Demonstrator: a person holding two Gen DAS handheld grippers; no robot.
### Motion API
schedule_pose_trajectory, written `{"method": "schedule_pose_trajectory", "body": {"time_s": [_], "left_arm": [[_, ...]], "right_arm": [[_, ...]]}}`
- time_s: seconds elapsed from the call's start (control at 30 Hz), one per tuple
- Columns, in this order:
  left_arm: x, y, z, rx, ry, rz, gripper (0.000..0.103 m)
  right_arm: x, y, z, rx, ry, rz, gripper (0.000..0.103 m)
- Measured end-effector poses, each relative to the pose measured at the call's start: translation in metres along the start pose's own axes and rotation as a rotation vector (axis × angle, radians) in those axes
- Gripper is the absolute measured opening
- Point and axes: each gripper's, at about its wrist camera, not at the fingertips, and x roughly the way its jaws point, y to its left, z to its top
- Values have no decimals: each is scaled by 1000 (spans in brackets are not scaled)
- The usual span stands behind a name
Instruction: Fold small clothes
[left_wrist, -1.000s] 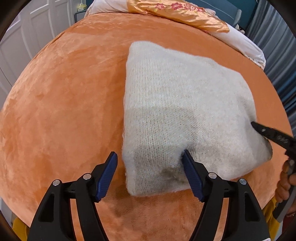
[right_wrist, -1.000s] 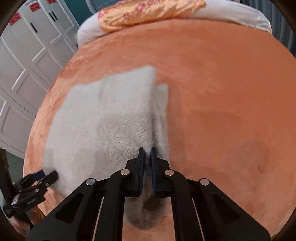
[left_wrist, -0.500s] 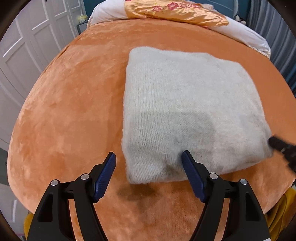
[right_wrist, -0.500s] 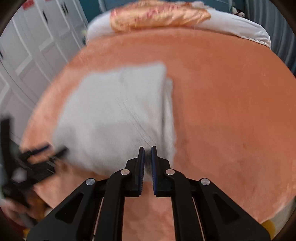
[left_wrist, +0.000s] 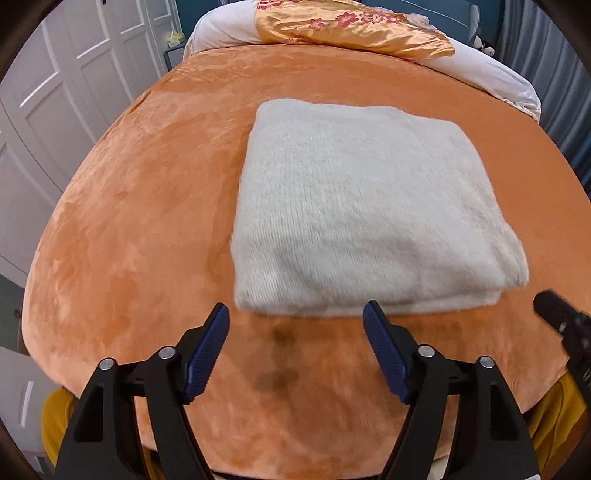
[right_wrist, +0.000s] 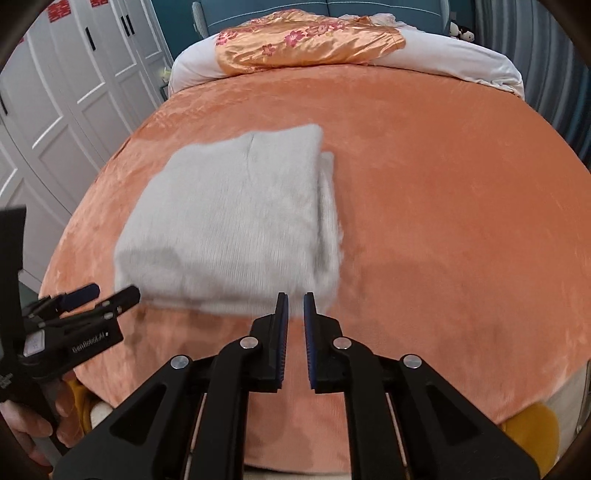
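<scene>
A cream knitted garment (left_wrist: 362, 206) lies folded into a thick square on the orange blanket (left_wrist: 129, 221); in the right wrist view the same garment (right_wrist: 229, 221) shows a second layer along its right edge. My left gripper (left_wrist: 295, 314) stands open just short of the garment's near edge, nothing between its blue pads. My right gripper (right_wrist: 294, 299) hovers at the near right corner, its jaws opening from a narrow gap with no cloth in it. The left gripper (right_wrist: 107, 291) also shows from the side, off the garment's near left corner.
An orange flowered satin cover (right_wrist: 306, 40) lies over white pillows (right_wrist: 461, 59) at the far end of the bed. White wardrobe doors (right_wrist: 55, 92) stand to the left. A hand (right_wrist: 22, 435) holds the left tool. Yellow fabric (left_wrist: 55, 417) shows below the bed's near edge.
Both grippers have drawn back toward the near edge and risen off the garment. The right gripper's jaws, shut at the corner before, now show a small gap. The garment lies flat and still.
</scene>
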Motion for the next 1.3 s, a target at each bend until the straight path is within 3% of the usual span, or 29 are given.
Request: {"method": "schedule_pose_trajectory", "body": {"time_s": [0.17,0.43,0.53,0.9,1.3], "left_arm": [[1,-8,-19,11,1,9,74],[20,-12,-46,-22,24,23,74],[29,-12,-56,-31,49,20,74],[31,-19,-78,-13,-68,63,85],[36,-17,-82,-21,-109,58,92]], "right_arm": [[17,6,-25,25,33,-36,18],[38,16,-57,36,62,-82,19],[45,17,-65,51,70,-74,28],[51,41,-79,-56,-16,-131,51],[51,43,-91,-54,-75,-158,54]]}}
